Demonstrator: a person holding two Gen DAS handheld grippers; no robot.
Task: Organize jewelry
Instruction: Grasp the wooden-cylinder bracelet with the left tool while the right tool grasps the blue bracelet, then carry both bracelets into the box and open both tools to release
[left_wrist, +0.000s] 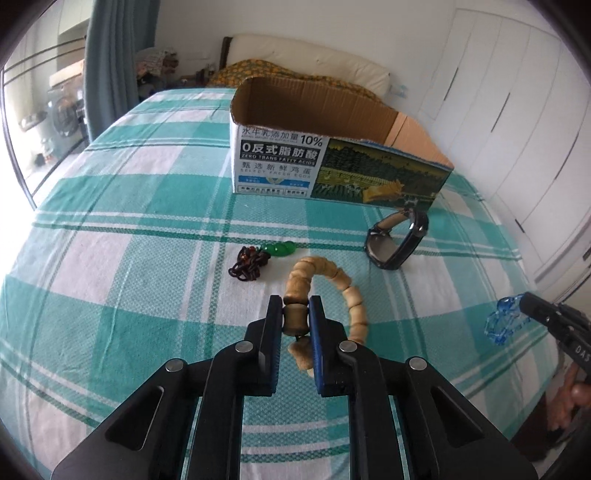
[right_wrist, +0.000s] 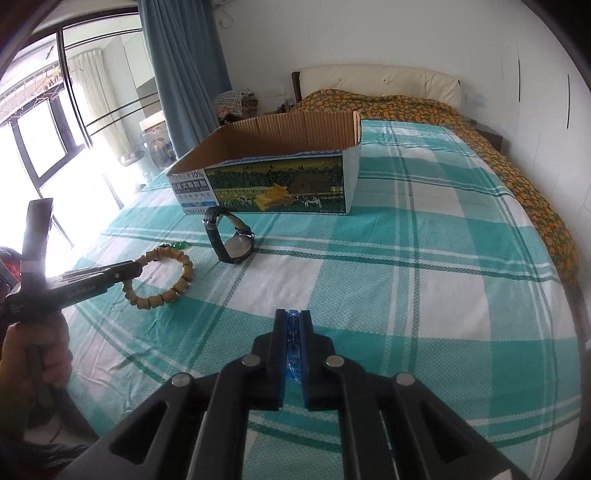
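My left gripper (left_wrist: 296, 314) is shut on a dark bead of the wooden bead bracelet (left_wrist: 343, 284), which hangs just above the checked bedsheet; the bracelet also shows in the right wrist view (right_wrist: 173, 284). My right gripper (right_wrist: 294, 325) is shut on a blue translucent bracelet (right_wrist: 294, 347), also seen in the left wrist view (left_wrist: 504, 323). A black wristwatch (left_wrist: 397, 240) stands on the sheet before the open cardboard box (left_wrist: 332, 170). A green pendant on a dark cord (left_wrist: 258, 256) lies left of the watch.
The bed's teal and white checked sheet (right_wrist: 424, 295) carries everything. An orange patterned blanket (right_wrist: 517, 162) lies at the bed's far and right side, by the headboard. Windows and a blue curtain (right_wrist: 184, 62) stand to the left, white wardrobes (left_wrist: 517, 129) to the right.
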